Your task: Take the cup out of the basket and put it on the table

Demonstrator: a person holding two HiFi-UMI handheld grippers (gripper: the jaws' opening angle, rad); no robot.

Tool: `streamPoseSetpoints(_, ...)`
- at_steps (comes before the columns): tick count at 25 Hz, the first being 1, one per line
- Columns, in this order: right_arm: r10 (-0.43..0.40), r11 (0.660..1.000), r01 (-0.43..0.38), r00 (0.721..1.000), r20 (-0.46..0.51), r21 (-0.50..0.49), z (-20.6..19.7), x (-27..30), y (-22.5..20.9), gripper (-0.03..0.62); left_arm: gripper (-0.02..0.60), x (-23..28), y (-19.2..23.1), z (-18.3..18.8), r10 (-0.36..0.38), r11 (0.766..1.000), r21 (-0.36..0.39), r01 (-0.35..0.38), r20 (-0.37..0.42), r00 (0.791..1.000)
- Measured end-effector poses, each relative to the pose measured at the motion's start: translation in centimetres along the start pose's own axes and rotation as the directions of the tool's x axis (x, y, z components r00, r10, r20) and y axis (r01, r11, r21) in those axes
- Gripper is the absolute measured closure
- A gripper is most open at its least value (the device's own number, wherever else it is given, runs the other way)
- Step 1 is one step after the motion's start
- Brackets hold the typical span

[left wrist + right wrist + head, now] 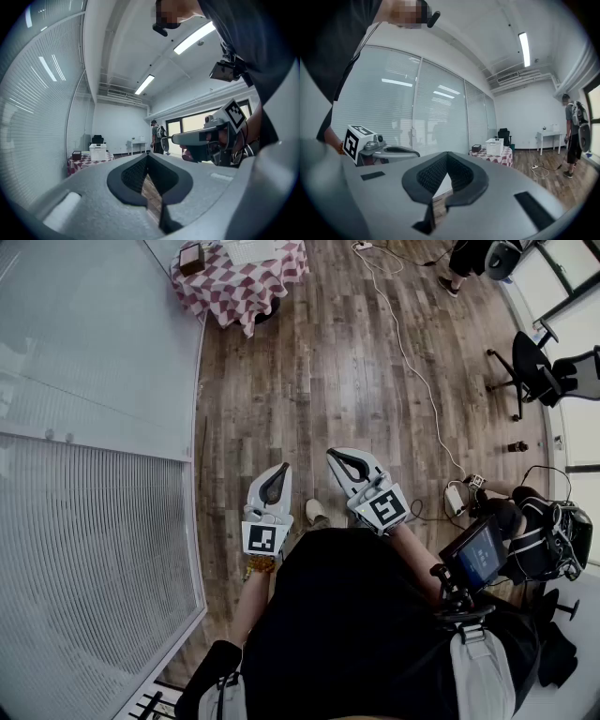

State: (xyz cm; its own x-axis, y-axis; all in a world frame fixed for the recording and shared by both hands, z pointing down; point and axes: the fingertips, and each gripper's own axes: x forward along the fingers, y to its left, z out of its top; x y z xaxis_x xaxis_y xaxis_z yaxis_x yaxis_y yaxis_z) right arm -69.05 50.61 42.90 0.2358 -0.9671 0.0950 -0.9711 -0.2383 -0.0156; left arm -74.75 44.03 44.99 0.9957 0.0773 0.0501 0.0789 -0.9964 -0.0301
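Observation:
The white basket stands on a small table with a red-checked cloth, far across the wooden floor. No cup shows in any view. Both grippers are held level at waist height, far from the table. My left gripper is shut with nothing in it, its tips meeting. My right gripper is shut and empty as well. The left gripper view has the basket small at the far left. In the right gripper view the basket sits just right of centre.
A glass wall with blinds runs along the left. A brown box shares the table. A white cable trails over the floor. Office chairs stand at the right. A person with a backpack stands near a white desk.

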Motion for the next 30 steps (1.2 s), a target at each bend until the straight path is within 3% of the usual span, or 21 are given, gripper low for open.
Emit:
streamPoseSetpoints(10,0.022,0.999,-0.022,1.0,-0.002,0.034,-1.1,0.6,0.0,0.583,0.575,1.0,-0.5,-0.7,0.001,1.0,-0.001,-0.001,0.004,1.0)
streamPoseSetpoints(16,0.027,0.998,-0.027,1.0,0.004,0.064,-1.3,4.6,-5.5,0.583,0.575,6.1,2.4,-0.6,0.004,1.0,0.006,-0.004,-0.062,0.998)
streamPoseSetpoints(22,0.05,0.996,-0.051,0.999,0.018,0.078,-0.1,10.1,-11.4,0.582,0.575,11.6,6.4,0.1,0.029,1.0,0.003,-0.029,-0.074,0.997)
streamPoseSetpoints(30,0.082,0.992,-0.085,0.996,0.035,0.093,0.6,13.6,-20.0,0.583,0.575,21.5,8.5,1.8,0.049,0.999,0.02,-0.048,-0.077,0.996)
